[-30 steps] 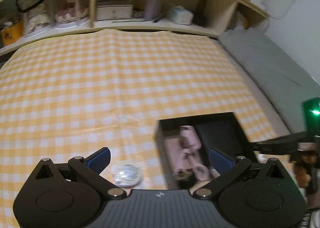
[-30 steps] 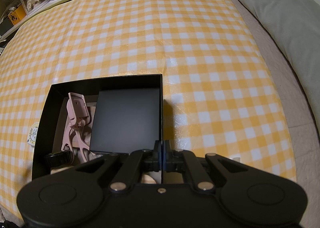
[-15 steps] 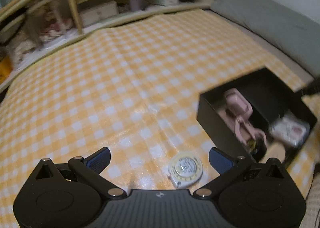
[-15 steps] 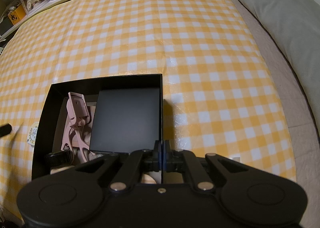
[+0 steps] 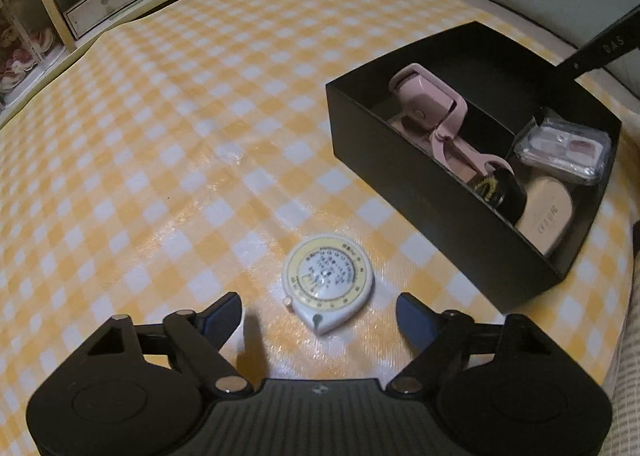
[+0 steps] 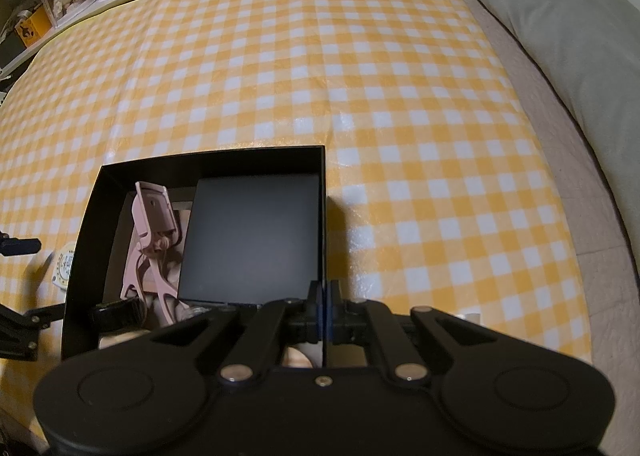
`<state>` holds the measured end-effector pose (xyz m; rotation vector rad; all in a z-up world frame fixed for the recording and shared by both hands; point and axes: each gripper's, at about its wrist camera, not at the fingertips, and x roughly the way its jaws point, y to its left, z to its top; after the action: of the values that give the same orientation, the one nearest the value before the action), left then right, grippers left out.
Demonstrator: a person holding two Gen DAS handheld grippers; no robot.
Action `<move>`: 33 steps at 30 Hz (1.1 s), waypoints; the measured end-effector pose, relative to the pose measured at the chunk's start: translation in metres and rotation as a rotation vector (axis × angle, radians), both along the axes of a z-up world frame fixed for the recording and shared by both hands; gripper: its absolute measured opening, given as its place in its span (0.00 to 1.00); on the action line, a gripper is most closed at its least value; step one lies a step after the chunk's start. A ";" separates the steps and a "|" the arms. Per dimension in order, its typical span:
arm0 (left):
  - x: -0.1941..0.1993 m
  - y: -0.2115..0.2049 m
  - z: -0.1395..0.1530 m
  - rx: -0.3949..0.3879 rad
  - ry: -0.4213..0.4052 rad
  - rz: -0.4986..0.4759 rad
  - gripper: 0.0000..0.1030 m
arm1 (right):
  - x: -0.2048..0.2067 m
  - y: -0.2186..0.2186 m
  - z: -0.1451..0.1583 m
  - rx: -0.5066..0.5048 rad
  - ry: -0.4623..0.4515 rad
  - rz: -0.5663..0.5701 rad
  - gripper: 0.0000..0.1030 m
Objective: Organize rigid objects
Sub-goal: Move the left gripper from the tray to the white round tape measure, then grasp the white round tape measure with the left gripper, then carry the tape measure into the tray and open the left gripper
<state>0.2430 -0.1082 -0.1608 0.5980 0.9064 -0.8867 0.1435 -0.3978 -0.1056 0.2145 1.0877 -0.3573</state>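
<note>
The round tape measure [image 5: 328,282] lies flat on the checked cloth [image 5: 168,143] just beside the black box [image 5: 436,191], between the left tongs [image 5: 319,312], whose jaws are closing without touching it. The right tongs [image 6: 323,306] are clamped on the box's near wall.

Both wrist cams close, downward; share box [image 5: 420,191].

A home bedroom: grey pillow [image 6: 560,15], wooden shelving [image 5: 80,3] with keepsakes, gingham cloth [image 6: 320,75] over the bed
</note>
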 end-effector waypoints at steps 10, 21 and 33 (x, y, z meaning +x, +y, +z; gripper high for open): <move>0.004 -0.014 -0.006 -0.041 -0.005 0.065 0.57 | 0.001 0.000 -0.001 -0.001 0.001 0.000 0.02; 0.008 -0.013 -0.002 -0.027 0.034 0.114 0.52 | 0.001 0.000 -0.001 -0.002 0.001 0.000 0.02; 0.018 -0.001 0.042 -0.127 -0.036 0.283 0.51 | 0.001 0.000 -0.002 -0.003 0.006 -0.001 0.02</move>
<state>0.2613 -0.1096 -0.1193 0.3638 0.8705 -0.6702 0.1449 -0.3982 -0.1075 0.2114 1.0928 -0.3605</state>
